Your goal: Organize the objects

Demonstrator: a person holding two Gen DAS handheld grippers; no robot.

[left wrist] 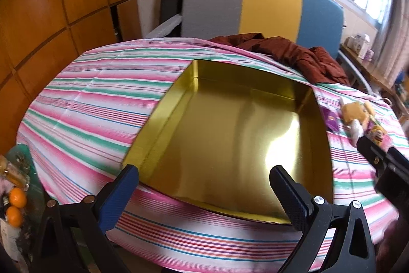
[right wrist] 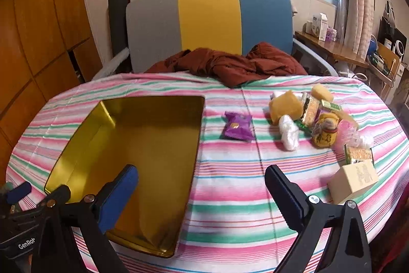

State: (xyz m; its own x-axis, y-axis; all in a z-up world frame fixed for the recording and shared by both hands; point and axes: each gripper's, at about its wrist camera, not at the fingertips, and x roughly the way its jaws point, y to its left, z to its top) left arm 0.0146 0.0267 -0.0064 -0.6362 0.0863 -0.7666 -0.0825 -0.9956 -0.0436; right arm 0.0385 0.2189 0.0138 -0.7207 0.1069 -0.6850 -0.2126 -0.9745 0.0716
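Observation:
An empty gold tin tray lies on the striped tablecloth. My left gripper hovers open over the tray's near edge, nothing between its fingers. My right gripper is open too, above the cloth just right of the tray. A purple snack packet lies beyond it. Farther right sits a pile of wrapped snacks, with a white packet, a yellow pouch and a cream box. In the left wrist view the pile shows at right, with the right gripper's body below it.
A dark red jacket lies crumpled at the table's far edge, in front of a grey, yellow and blue chair back. Wooden cabinets stand at left. A cluttered side table is by the window. Oranges sit low left.

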